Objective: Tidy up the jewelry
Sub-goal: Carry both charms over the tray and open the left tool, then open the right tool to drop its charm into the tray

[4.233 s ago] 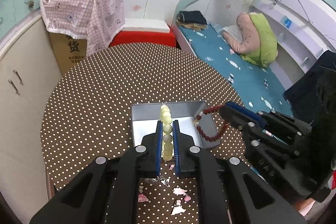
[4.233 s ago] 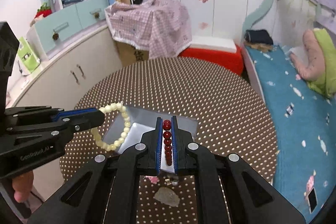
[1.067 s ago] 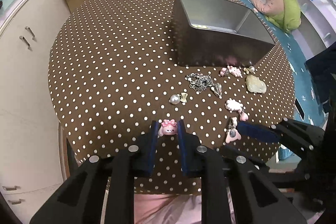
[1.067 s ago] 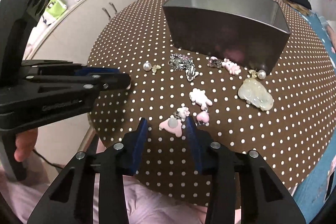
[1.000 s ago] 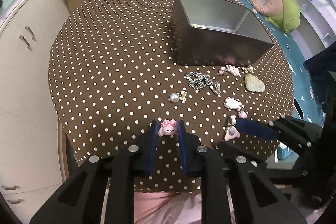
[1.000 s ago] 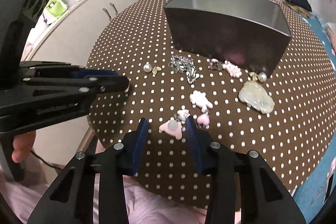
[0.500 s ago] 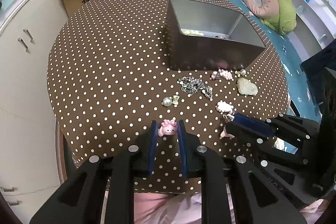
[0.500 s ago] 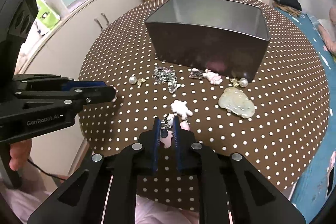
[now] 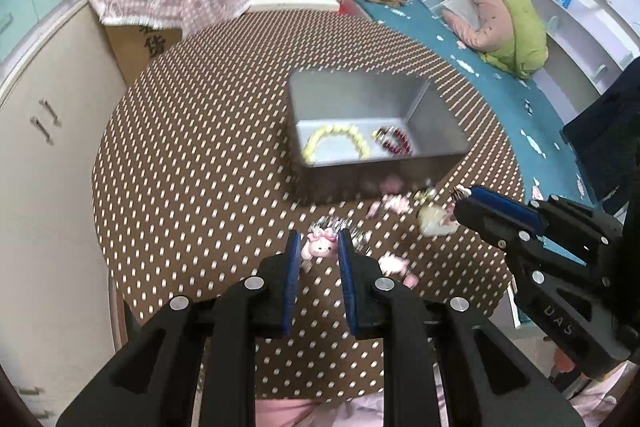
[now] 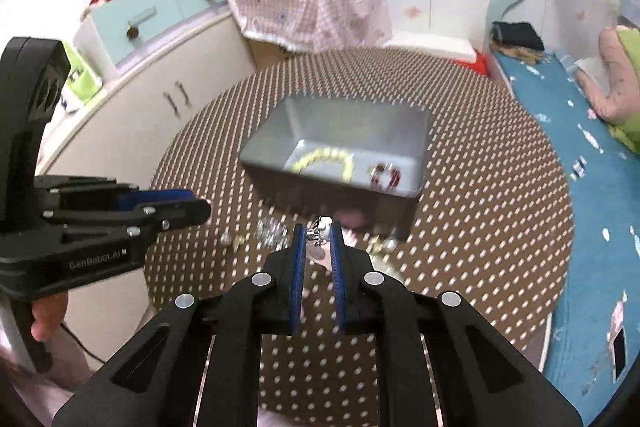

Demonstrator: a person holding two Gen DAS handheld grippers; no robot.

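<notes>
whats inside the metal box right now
Inside the metal box lie a pale yellow bead bracelet and a dark red bead bracelet. Its near wall hides the nearest strip of floor.

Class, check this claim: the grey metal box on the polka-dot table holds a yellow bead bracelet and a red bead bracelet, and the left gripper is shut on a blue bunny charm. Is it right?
One detail is wrong: the bunny charm in the left gripper is pink, not blue, as the left wrist view shows. The grey metal box does hold the yellow bead bracelet and the red bead bracelet.
</notes>
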